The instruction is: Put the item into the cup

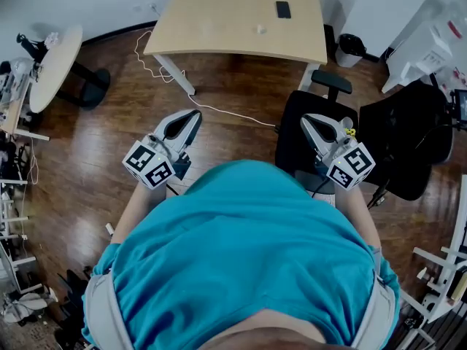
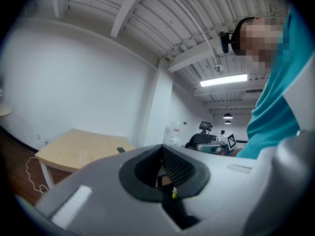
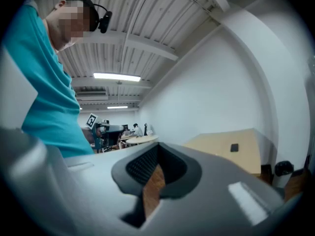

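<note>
A wooden floor [image 1: 109, 144] spans the room, with a pale counter [image 1: 219, 13] well ahead. The left gripper [image 1: 191, 117] and right gripper [image 1: 308, 121] hang over the floor, jaws together, empty. A faint clear cup [image 1: 208, 28] and a small pale item [image 1: 261, 29] sit apart on the counter.
</note>
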Tool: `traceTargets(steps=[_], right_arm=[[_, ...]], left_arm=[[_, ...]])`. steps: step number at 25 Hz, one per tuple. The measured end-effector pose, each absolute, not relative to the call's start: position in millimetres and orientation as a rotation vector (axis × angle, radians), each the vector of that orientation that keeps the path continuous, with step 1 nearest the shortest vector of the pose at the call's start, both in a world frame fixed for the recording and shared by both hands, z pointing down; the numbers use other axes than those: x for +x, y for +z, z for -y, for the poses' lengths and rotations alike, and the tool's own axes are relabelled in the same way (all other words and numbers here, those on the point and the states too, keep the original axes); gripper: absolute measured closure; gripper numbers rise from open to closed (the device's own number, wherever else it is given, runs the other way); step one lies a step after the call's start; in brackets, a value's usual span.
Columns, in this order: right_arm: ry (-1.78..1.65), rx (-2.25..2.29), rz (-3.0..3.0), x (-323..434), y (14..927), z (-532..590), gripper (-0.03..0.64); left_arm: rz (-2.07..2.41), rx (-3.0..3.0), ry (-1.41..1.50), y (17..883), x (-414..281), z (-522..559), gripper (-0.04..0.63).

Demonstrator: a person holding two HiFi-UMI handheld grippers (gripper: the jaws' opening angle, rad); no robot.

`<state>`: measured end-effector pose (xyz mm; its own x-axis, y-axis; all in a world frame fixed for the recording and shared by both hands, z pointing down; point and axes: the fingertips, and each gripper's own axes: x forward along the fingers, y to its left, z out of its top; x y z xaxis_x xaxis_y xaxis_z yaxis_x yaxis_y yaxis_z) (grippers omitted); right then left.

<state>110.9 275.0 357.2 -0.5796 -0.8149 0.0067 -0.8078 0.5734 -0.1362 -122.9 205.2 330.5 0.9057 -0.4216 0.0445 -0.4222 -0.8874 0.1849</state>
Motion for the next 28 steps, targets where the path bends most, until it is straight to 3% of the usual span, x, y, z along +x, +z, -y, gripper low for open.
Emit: traceTargets(steps=[18, 28], right_arm=[[-0.248, -1.599, -2.623, 28, 342, -47, 0.614], [-0.316, -1.65, -2.606, 81, 359, 26, 0.615]], left_arm=[[0.38, 3.025, 0.086, 338, -199, 4, 0.588], [0.248, 2.975, 0.155, 359, -124, 86, 0.537]])
